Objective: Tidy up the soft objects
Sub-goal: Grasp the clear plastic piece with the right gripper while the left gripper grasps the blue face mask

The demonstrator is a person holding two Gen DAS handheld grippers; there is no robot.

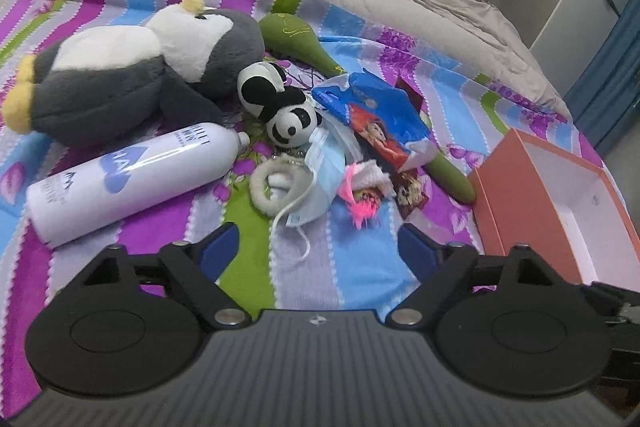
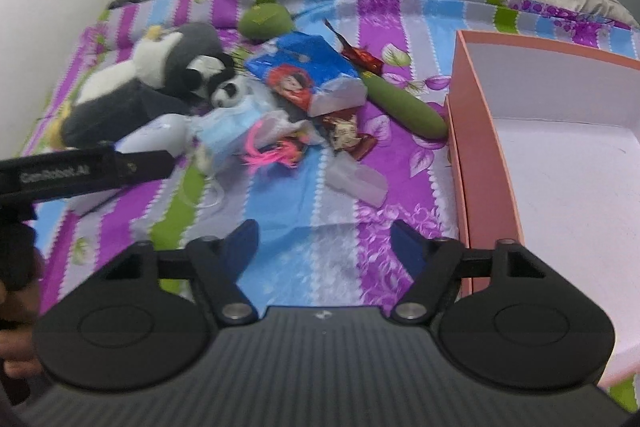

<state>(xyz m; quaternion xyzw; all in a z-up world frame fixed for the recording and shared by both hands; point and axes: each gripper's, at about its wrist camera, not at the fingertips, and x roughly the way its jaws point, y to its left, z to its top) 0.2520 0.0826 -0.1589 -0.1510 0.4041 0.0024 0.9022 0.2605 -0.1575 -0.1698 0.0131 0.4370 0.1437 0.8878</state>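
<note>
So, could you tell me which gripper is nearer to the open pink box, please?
Right. The right gripper hovers over the bedspread with the pink box directly beside its right finger. The left gripper is further left, by the face mask, box off to its right.

Both wrist views angled down, near bed; share panda [image 1: 290,123] [image 2: 228,91].

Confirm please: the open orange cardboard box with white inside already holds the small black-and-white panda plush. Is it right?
Not right. The open orange cardboard box holds nothing visible; the right wrist view shows its white inside bare. The small black-and-white panda plush lies on the striped bedsheet beside it.
</note>
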